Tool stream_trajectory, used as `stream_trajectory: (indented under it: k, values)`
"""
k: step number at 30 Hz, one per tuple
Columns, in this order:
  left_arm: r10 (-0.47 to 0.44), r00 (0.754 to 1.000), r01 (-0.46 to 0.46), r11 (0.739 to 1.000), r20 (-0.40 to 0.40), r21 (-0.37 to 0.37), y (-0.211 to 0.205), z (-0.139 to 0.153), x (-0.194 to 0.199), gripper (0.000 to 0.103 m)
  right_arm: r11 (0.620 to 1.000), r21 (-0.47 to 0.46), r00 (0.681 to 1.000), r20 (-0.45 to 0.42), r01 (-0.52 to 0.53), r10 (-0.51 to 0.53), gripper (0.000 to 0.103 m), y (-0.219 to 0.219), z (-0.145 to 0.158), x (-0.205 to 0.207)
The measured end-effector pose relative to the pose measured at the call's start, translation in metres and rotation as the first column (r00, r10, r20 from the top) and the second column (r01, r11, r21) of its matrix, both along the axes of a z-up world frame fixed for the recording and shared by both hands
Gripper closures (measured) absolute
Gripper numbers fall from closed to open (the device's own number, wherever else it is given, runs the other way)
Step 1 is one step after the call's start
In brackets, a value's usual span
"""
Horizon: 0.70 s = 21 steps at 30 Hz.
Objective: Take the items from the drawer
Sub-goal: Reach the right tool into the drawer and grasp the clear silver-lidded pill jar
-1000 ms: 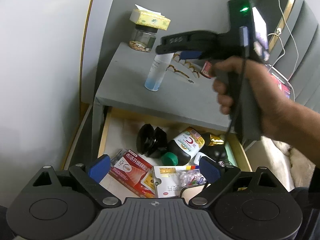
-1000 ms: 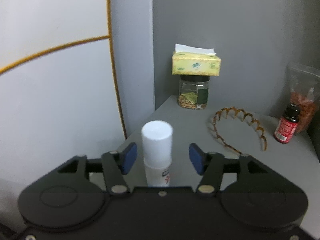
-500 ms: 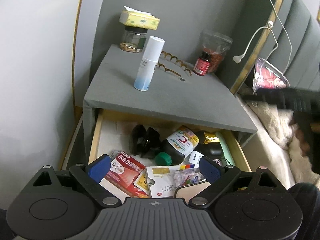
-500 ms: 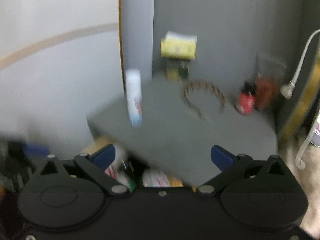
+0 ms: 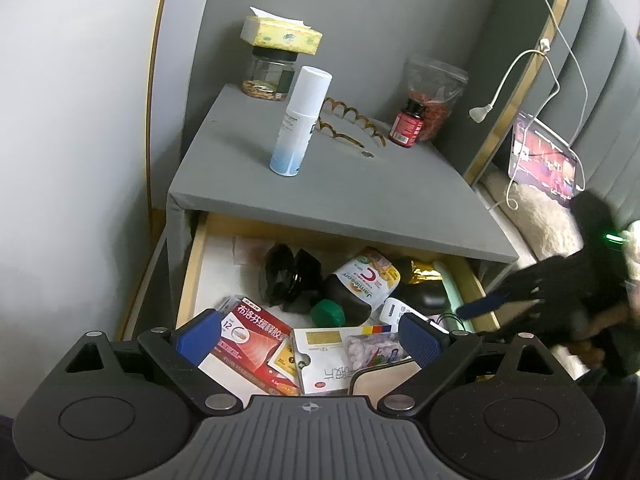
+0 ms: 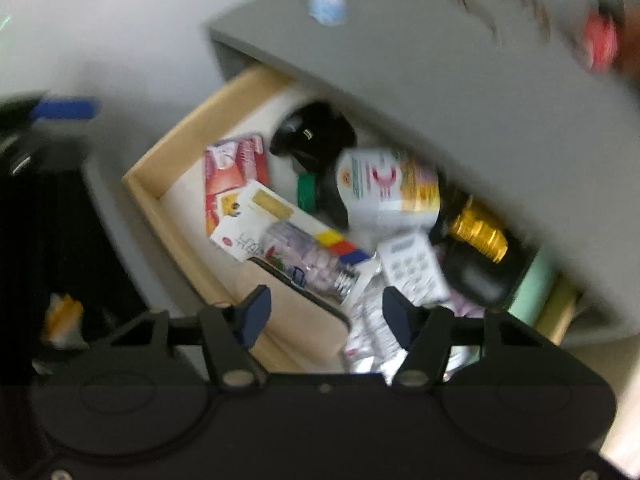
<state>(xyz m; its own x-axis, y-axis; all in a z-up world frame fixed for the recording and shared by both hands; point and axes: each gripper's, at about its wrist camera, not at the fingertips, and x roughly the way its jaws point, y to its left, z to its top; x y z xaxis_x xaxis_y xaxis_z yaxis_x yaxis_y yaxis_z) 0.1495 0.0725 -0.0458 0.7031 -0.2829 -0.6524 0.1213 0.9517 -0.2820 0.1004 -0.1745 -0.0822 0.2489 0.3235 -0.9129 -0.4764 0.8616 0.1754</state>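
The open wooden drawer [image 5: 192,272] under the grey nightstand holds a red medicine box [image 5: 252,340], a dark vitamin bottle [image 5: 360,284] with a green cap, a cotton-swab pack [image 5: 360,348], a black object [image 5: 288,276] and gold foil [image 5: 424,272]. My left gripper [image 5: 310,338] hangs open over the drawer's front edge, gripping nothing. My right gripper [image 6: 326,314] points steeply down above the drawer's right half, over a tan case [image 6: 296,320] and a blister pack [image 6: 412,268]. Its jaws are closing with nothing pressed between them. The right wrist view is blurred.
On the nightstand top [image 5: 360,184] stand a white spray bottle [image 5: 300,120], a jar with a tissue pack [image 5: 276,60], a toothed hair band [image 5: 348,128], a red bottle [image 5: 408,124] and a bag. A charging cable [image 5: 500,92] and a lit tablet [image 5: 544,156] lie to the right.
My right gripper left the spray bottle standing on the nightstand, swung right and down to the drawer and tipped downward. Its jaws went wide, then narrowed. The left gripper stayed put.
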Motion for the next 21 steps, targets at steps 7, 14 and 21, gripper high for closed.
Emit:
stream_trajectory:
  k: [7,14,21]
  values:
    - [0.033,0.999,-0.033,0.998,-0.007,-0.057,0.015,0.001,0.002,0.01,0.855,0.209,0.859,-0.322,0.475,-0.398,0.046,-0.036,-0.048,0.019]
    - [0.043,0.999,-0.043,0.995,-0.008,-0.095,0.019,0.002,0.004,0.01,0.729,0.214,0.729,-0.445,0.651,-0.52,0.062,-0.033,-0.067,0.035]
    - [0.058,0.998,-0.058,0.991,-0.01,-0.124,0.025,0.003,0.004,0.01,0.777,0.235,0.798,-0.339,0.584,-0.498,0.066,-0.005,-0.037,0.035]
